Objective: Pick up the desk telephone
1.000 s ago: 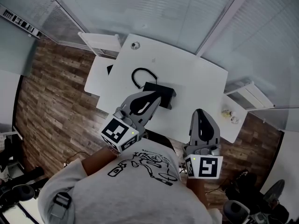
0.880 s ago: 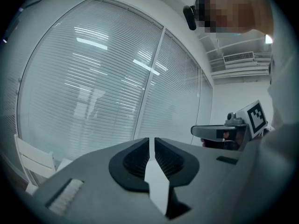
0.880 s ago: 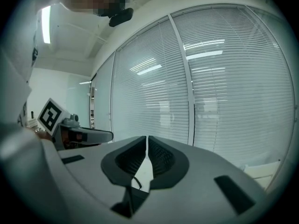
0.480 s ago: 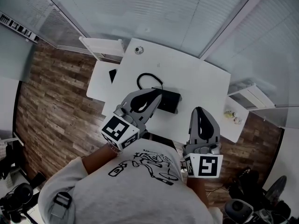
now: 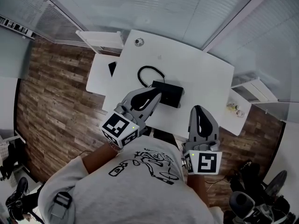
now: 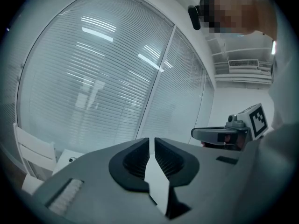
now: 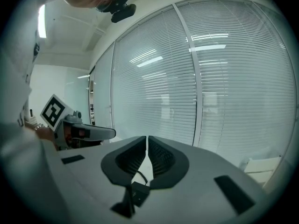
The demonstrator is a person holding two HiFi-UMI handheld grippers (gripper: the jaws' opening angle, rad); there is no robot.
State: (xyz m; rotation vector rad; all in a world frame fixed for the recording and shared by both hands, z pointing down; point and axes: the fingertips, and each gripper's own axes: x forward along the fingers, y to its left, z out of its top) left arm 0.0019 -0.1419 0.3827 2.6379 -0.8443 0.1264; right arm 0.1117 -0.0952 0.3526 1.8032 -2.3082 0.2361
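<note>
Your left gripper [image 5: 157, 97] is clenched, jaws together with nothing between them. Its tips lie over the left end of the black desk telephone [image 5: 169, 93]; contact cannot be discerned. Your right gripper [image 5: 199, 110] is likewise clenched and empty, held above the near edge of the white table [image 5: 205, 73], right of the telephone. The telephone rests near the table's middle, its cord [image 5: 145, 72] looped behind it. Wood-plank floor [image 5: 56, 92] surrounds the table.
</note>
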